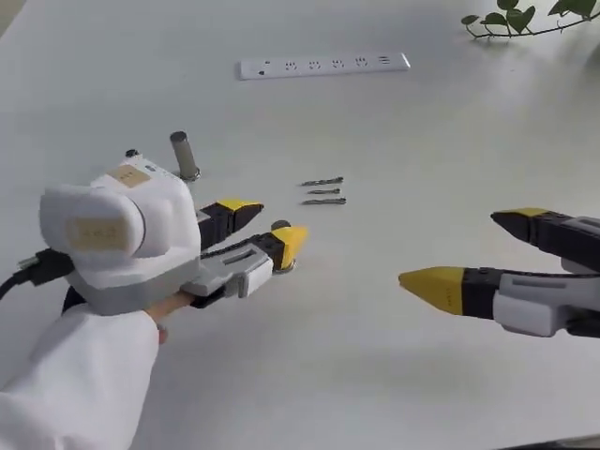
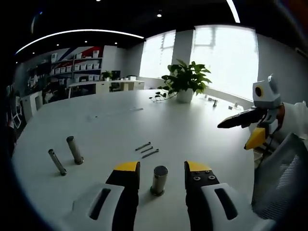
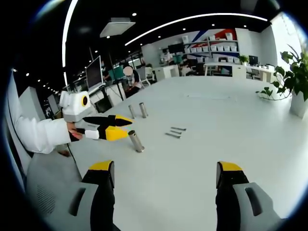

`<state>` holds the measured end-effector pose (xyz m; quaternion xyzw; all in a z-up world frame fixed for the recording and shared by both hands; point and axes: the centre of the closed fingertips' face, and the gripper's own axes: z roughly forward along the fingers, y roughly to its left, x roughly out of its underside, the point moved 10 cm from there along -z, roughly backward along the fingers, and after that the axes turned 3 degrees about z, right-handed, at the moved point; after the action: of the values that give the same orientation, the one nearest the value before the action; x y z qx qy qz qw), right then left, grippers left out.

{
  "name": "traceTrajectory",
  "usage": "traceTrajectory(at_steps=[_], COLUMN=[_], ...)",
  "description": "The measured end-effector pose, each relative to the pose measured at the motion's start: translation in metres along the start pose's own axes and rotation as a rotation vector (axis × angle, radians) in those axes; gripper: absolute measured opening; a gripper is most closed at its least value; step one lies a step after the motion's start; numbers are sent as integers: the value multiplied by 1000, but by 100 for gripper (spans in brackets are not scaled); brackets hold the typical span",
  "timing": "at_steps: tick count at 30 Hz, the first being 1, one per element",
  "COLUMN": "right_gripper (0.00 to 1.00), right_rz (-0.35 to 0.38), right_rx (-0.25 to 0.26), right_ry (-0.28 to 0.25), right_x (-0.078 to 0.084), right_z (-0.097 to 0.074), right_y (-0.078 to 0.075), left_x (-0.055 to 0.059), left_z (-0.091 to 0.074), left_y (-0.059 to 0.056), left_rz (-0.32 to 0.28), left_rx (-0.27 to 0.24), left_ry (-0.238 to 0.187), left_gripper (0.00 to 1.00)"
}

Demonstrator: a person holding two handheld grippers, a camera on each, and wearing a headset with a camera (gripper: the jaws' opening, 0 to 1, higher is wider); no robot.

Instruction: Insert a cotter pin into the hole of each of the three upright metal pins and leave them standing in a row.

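Three grey metal pins stand upright on the white table. One pin (image 1: pixel 279 228) (image 2: pixel 159 179) (image 3: pixel 136 141) sits between the jaws of my left gripper (image 1: pixel 267 225) (image 2: pixel 162 167) (image 3: pixel 126 127), which is open, with gaps on both sides of the pin. The other two pins (image 1: pixel 183 155) (image 2: pixel 74 149) (image 2: pixel 57 161) (image 3: pixel 143 109) stand further left and back. Three small cotter pins (image 1: pixel 323 192) (image 2: pixel 147 149) (image 3: pixel 174 132) lie side by side on the table beyond the left gripper. My right gripper (image 1: pixel 455 248) (image 3: pixel 164 166) (image 2: pixel 245 130) hovers wide open at the right, holding nothing.
A white power strip (image 1: pixel 323 66) lies at the far side of the table. A potted plant (image 2: pixel 185 79) stands at the far right, its leaves (image 1: pixel 525 17) reaching over the table top. A white sleeve (image 1: pixel 75 384) covers the arm behind the left gripper.
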<state>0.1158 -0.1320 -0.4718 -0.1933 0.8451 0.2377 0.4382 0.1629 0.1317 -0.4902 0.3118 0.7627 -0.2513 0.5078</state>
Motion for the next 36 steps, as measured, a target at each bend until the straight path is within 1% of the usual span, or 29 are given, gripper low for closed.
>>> traceTrajectory(at_steps=[1,2,4,5,7,8,9,10,11,12,13,14,15,17,18,19,20,21,22,23,25,27,30,32,34,35,36], right_gripper=[85,84,84,84,84,84,84,84,84,84,84,84,84,84,84,84,83,83,83,83,83,83,83,83,80,78,77], right_rz=[0,0,1,1,-1,-2,-2,-1,-1,-2,-1,-1,0,0,0,1,-2,-7,-11,-12,-16,-25,-39,-63,-144,-215,-254], right_rx=[-2,-3,-8,-9,-11,-12,-13,-15,-15,-15,-15,-16,-13,-15,-17,-19,-23,-24,-25,-25,-27,-30,-34,-39,-57,-64,-70], right_ry=[3,4,3,4,7,7,6,6,6,6,7,8,8,6,5,0,-4,-6,-7,-6,-5,-8,-1,8,4,2,10], right_x=[0,0,1,1,1,1,0,0,0,0,0,0,0,-1,-1,-2,-2,-2,-3,-3,-4,-6,-9,-13,-19,-24,-28], right_z=[0,0,1,1,1,1,1,1,1,1,2,2,2,2,2,2,2,2,2,2,2,2,2,3,6,8,9], right_y=[0,0,1,2,2,2,2,2,2,2,2,2,2,3,3,3,3,3,3,3,3,3,2,1,-1,-1,-1], left_x=[-4,-7,-14,-17,-23,-24,-26,-26,-26,-26,-26,-25,-21,-16,-14,-9,-1,4,9,10,14,16,16,15,15,15,14], left_z=[-5,-9,-17,-20,-26,-29,-32,-34,-38,-41,-44,-46,-49,-53,-54,-57,-59,-61,-62,-62,-64,-66,-69,-70,-71,-72,-72], left_y=[1,0,1,1,2,3,4,6,7,6,7,7,7,10,10,12,10,10,9,9,7,6,4,2,1,0,-2], left_rz=[25,31,23,31,55,66,75,88,127,120,111,92,49,90,92,76,-5,-15,-11,2,11,1,-13,-14,-18,-25,-26], left_rx=[-7,0,18,21,35,40,47,32,41,46,50,57,64,52,50,51,70,97,118,112,105,101,92,92,102,114,121], left_ry=[-1,-9,-29,-35,-38,-35,-22,-9,11,15,15,25,54,69,69,87,132,157,164,161,170,176,166,159,157,155,150], left_gripper=[44,47,54,57,70,76,85,91,95,97,99,99,100,100,100,100,100,100,100,100,100,100,100,100,100,100,100])
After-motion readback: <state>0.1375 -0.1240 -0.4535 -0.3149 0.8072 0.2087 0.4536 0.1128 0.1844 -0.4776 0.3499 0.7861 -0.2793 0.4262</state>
